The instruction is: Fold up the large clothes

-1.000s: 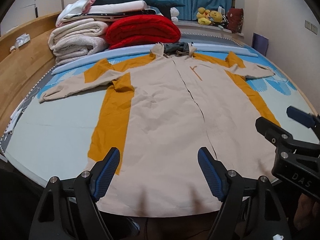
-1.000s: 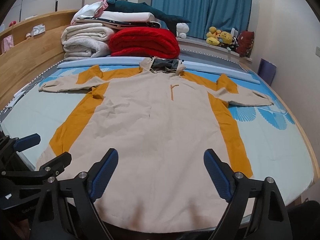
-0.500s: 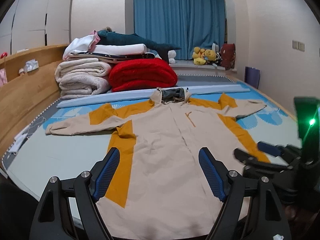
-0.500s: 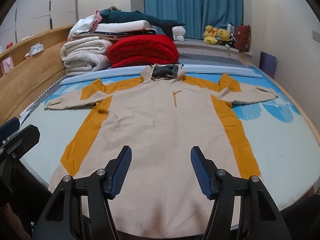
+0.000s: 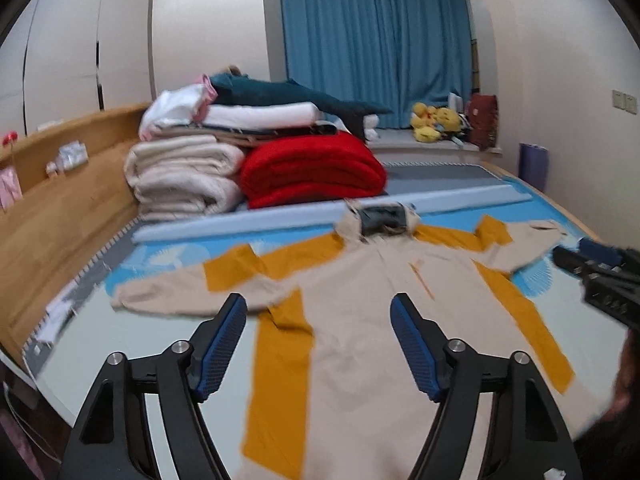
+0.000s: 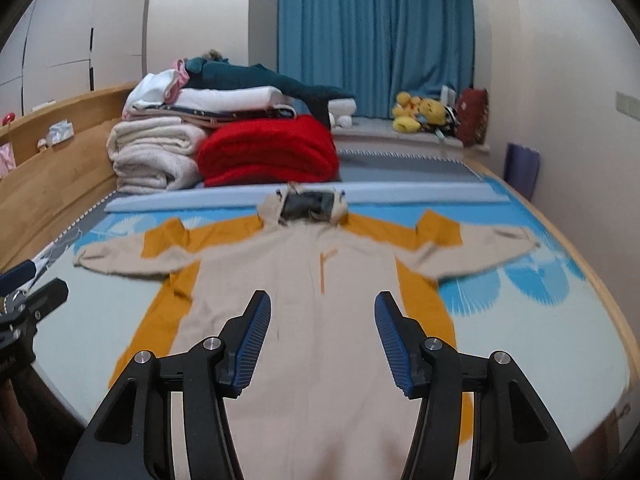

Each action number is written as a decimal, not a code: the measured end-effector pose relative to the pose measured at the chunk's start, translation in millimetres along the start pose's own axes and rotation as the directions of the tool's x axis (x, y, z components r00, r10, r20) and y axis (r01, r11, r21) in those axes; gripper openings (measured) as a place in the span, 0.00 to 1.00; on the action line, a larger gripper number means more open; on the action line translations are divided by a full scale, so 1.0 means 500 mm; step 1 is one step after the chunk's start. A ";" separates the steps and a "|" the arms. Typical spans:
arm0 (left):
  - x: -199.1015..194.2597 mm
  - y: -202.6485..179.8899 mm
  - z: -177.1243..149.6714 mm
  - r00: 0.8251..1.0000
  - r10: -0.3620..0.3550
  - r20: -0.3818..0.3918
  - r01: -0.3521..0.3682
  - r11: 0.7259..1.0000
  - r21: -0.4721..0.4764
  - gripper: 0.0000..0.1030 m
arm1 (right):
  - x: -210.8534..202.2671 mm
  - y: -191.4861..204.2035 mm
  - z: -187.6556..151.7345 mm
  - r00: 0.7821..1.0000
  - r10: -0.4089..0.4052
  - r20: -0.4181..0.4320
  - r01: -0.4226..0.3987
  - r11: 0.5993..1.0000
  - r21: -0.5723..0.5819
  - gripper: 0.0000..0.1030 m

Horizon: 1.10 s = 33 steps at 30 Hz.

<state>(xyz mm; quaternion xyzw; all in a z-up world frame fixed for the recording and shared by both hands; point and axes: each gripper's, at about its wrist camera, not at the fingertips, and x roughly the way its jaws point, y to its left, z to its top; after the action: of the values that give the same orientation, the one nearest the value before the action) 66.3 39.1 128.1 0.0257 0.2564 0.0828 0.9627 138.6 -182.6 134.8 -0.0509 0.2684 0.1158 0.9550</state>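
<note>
A beige coat [image 6: 320, 320] lies flat lengthwise on the bed [image 6: 560, 340], hem nearest both empty, closing tongs, left tongs [image 5: 318, 344] and right tongs [image 6: 320, 340], each by its own sleeve.

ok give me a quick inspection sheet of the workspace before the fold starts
surface: bed with a light blue patterned sheet
job's things: beige and orange hooded jacket spread flat, front up, sleeves out, unfolded
clutter: folded blankets, red blanket, plush toys on the sill
grippers: left gripper and right gripper both above the jacket, jaws closing, nothing between them
cables: nothing seen
surroundings: blue curtain, wooden headboard
</note>
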 end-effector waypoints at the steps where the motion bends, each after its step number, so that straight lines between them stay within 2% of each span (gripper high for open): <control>1: 0.017 0.010 0.017 1.000 0.006 0.006 -0.006 1.000 0.007 0.65 | 0.014 0.002 0.024 1.000 0.007 0.009 -0.007 1.000 -0.007 0.54; 5: 0.096 0.069 0.067 1.000 0.029 -0.002 -0.029 1.000 0.001 0.59 | 0.074 0.011 0.107 0.999 0.013 0.036 -0.012 1.000 -0.016 0.54; 7: 0.157 0.104 0.079 0.998 0.049 -0.034 -0.050 0.999 -0.012 0.52 | 0.109 0.016 0.142 0.999 0.010 0.053 -0.009 1.000 -0.013 0.54; 11: 0.288 0.181 0.070 0.988 0.053 -0.143 -0.065 0.995 -0.080 0.25 | 0.189 0.026 0.187 0.998 0.021 0.062 -0.019 1.000 -0.023 0.53; 12: 0.332 0.217 0.061 0.982 0.047 -0.183 -0.068 0.991 -0.112 0.21 | 0.213 0.028 0.195 0.998 0.032 0.062 -0.030 0.999 -0.029 0.51; 13: 0.358 0.238 0.054 0.977 0.050 -0.207 -0.077 0.989 -0.128 0.21 | 0.231 0.031 0.198 0.997 0.037 0.061 -0.035 0.999 -0.037 0.43; 14: 0.393 0.268 0.042 0.969 0.060 -0.238 -0.097 0.985 -0.145 0.21 | 0.250 0.034 0.200 0.997 0.043 0.060 -0.040 0.998 -0.045 0.30; 16: 0.447 0.321 0.018 0.955 0.091 -0.281 -0.140 0.978 -0.157 0.20 | 0.289 0.035 0.192 0.996 0.063 0.055 -0.060 0.997 -0.053 0.16; 19: 0.522 0.405 -0.028 0.932 0.150 -0.330 -0.217 0.960 -0.178 0.20 | 0.352 0.028 0.162 0.999 0.054 0.001 -0.054 0.998 -0.021 0.15; 22: 0.590 0.499 -0.072 0.907 0.186 -0.378 -0.291 0.926 -0.242 0.20 | 0.406 0.024 0.147 0.997 0.058 -0.058 -0.059 0.998 -0.015 0.19; 24: 0.624 0.551 -0.097 0.893 0.213 -0.396 -0.337 0.900 -0.278 0.21 | 0.433 0.024 0.140 0.995 0.065 -0.078 -0.068 0.997 -0.032 0.31; 25: 0.645 0.582 -0.113 0.882 0.226 -0.414 -0.365 0.883 -0.296 0.21 | 0.445 0.023 0.137 0.994 0.067 -0.082 -0.070 0.997 -0.040 0.41; 26: 0.666 0.616 -0.130 0.868 0.233 -0.439 -0.394 0.861 -0.323 0.22 | 0.456 0.021 0.133 0.994 0.062 -0.086 -0.066 0.997 -0.045 0.48; 29: 0.708 0.699 -0.168 0.850 0.226 -0.476 -0.440 0.801 -0.406 0.23 | 0.484 0.018 0.124 0.991 0.066 -0.117 -0.073 0.996 -0.050 0.48; 31: 0.727 0.753 -0.190 0.840 0.225 -0.494 -0.473 0.750 -0.462 0.29 | 0.504 0.018 0.119 0.989 0.064 -0.135 -0.073 0.996 -0.060 0.48; 33: 0.736 0.800 -0.209 0.840 0.217 -0.497 -0.491 0.693 -0.527 0.38 | 0.518 0.019 0.114 0.987 0.056 -0.150 -0.067 0.995 -0.070 0.35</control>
<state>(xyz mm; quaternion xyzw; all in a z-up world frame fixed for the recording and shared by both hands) 270.3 497.4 -106.0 -0.2687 0.3921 0.3563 0.8044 379.7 -114.3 47.3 -0.0868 0.3352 0.1511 0.9259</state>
